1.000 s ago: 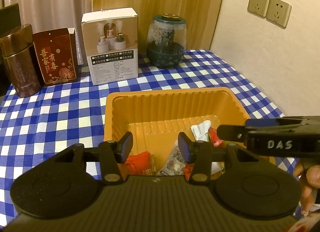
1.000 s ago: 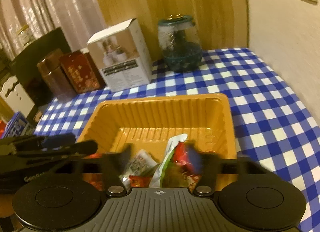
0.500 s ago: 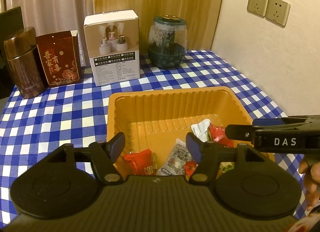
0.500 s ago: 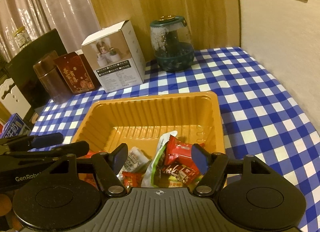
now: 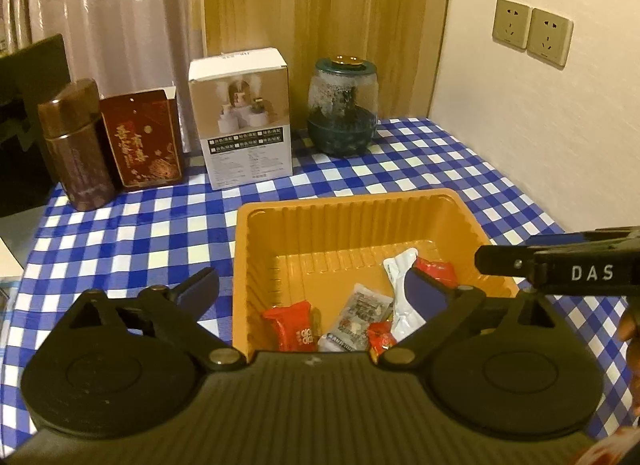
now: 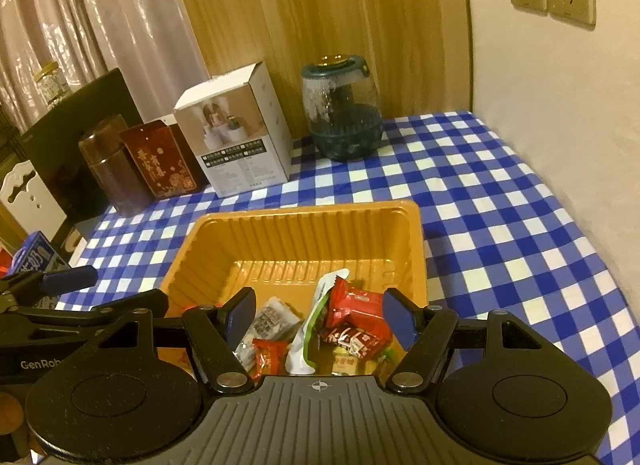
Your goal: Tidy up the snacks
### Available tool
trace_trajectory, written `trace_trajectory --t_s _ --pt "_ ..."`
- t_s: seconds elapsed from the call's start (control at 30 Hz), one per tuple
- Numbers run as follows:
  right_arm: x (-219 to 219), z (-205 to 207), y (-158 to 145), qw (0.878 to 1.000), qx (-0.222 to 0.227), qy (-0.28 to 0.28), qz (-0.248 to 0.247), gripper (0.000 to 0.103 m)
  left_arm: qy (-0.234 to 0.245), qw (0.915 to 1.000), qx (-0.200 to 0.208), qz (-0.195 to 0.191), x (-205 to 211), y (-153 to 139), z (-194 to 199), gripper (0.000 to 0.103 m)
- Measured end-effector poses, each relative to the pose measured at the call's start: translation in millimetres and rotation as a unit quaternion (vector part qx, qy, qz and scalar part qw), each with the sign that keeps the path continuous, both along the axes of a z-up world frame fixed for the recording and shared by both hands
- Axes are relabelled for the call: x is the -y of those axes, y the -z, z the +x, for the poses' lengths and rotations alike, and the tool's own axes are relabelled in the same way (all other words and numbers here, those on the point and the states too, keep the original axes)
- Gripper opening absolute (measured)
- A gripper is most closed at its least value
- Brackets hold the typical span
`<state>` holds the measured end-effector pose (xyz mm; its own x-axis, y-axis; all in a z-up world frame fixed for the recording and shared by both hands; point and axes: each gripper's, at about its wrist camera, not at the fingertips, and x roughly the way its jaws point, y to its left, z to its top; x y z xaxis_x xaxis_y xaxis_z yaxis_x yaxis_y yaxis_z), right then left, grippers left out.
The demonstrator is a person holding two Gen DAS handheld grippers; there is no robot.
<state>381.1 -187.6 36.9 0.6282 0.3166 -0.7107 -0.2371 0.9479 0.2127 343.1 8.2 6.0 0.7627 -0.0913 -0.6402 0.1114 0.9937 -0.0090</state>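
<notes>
An orange plastic tray (image 5: 348,201) sits on the blue checked tablecloth, with several snack packets in its near end. Among them are a red packet (image 5: 294,325), a grey one (image 5: 362,315) and a white pouch (image 5: 400,305). My left gripper (image 5: 310,287) hangs above the tray's near left corner; its jaws are opening wide and nothing is between them. My right gripper (image 6: 320,315) hovers open over the red packets (image 6: 356,305) and the white-green pouch (image 6: 316,321), touching none. One finger of the right gripper (image 5: 520,263) reaches in over the tray's right rim.
Along the back stand a brown canister (image 5: 74,145), a dark red box (image 5: 142,137), a white carton (image 5: 244,117) and a glass jar with a green lid (image 5: 344,105). A wall with sockets (image 5: 532,33) bounds the right side. A blue carton (image 6: 36,261) lies beyond the table's left edge.
The left gripper's jaws have spread from narrow to wide. Both grippers have lifted and drawn back from the tray, so more of the table shows. The packets stay in the tray.
</notes>
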Motion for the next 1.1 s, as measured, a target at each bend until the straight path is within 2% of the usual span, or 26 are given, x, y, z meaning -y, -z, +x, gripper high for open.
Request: trace_trajectory --t_s 0.33,1.1 --pt "8 -24 -24 1.0 0.013 0.008 -0.002 0.07 -0.011 0.9999 0.011 0.006 3 -19 -28 0.103" --pt "23 -108 -58 1.0 0.015 0.014 0.01 0.07 -0.052 0.9986 -0.011 -0.003 9 -45 -118 0.103"
